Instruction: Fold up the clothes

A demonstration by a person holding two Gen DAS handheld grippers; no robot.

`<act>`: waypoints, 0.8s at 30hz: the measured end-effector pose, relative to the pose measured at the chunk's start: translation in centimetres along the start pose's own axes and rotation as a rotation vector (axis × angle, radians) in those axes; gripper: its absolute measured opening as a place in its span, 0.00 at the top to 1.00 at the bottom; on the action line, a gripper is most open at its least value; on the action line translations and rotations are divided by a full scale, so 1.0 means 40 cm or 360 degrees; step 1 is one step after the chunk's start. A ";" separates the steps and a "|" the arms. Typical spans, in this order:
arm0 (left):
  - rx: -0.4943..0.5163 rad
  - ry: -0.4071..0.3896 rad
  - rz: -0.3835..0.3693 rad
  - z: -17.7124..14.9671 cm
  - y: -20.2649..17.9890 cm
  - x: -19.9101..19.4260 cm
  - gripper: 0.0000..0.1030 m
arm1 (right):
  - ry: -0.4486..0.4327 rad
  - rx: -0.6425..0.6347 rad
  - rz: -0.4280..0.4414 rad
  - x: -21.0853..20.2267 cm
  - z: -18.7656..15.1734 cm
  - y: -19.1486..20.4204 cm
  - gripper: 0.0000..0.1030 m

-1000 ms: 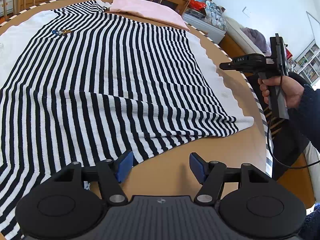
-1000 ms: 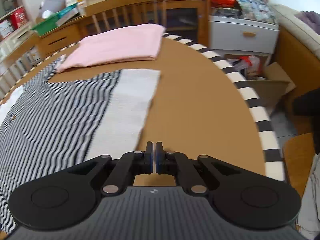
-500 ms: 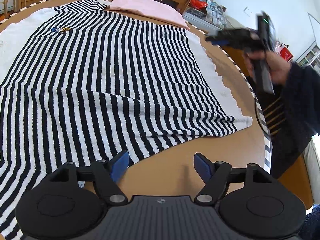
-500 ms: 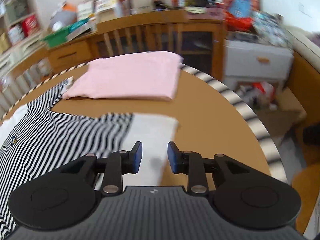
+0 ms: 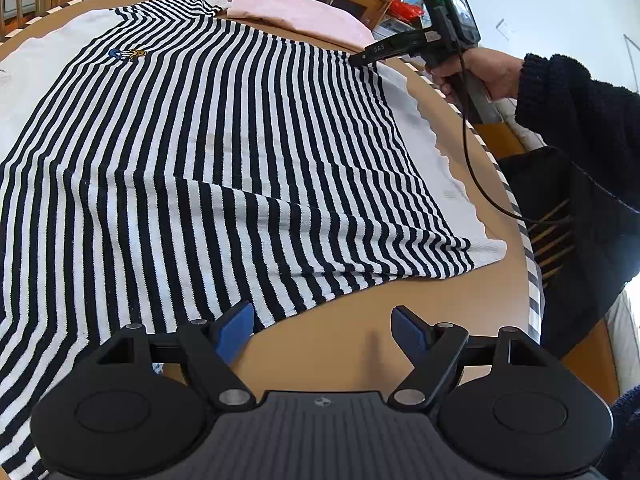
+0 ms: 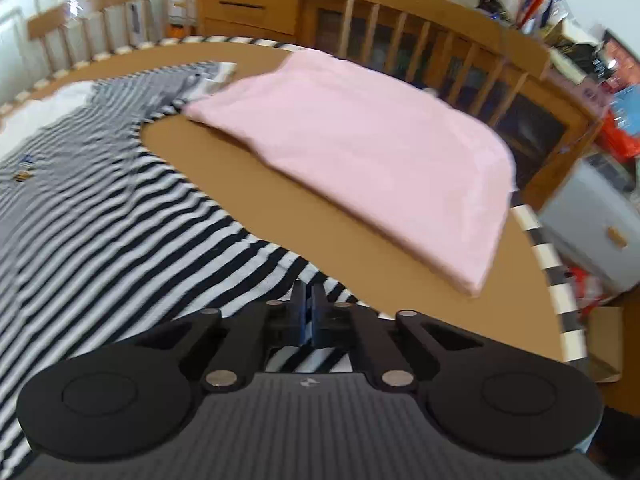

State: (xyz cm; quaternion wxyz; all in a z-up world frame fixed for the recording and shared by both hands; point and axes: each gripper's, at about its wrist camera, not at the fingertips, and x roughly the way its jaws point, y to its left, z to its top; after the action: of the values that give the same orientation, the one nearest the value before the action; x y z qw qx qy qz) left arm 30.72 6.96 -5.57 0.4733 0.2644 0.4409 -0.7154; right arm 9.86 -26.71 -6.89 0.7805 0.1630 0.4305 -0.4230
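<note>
A: How do the fingers stand, and how far is the folding?

B: The left gripper [image 5: 322, 330] has its fingers apart and holds nothing; it hovers over bare wood at the near edge of the bench [image 5: 352, 344], just beside the hem of the striped shirt [image 5: 224, 152]. The right gripper [image 6: 307, 307] has its fingers together, clamped on the striped cloth at the far side of the shirt. The shirt lies spread flat over most of the bench, so I judge its folding is only starting. The pink garment [image 6: 360, 160] near the far edge is already folded

A: Any writing?

B: On the right gripper's arm I read "DAS" in the left view. The small chest emblem [image 5: 127, 54] is too small to read
</note>
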 end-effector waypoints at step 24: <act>-0.0052 0.0019 -0.0045 -0.027 0.026 -0.046 0.23 | -0.0147 0.0166 0.0551 -0.373 -0.289 0.181 0.67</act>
State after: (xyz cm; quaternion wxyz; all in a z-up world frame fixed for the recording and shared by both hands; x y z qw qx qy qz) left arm 32.38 8.57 -5.03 0.4646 0.2547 0.4590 -0.7131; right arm 5.44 -7.53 -2.26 0.8510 0.2554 0.3372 -0.3112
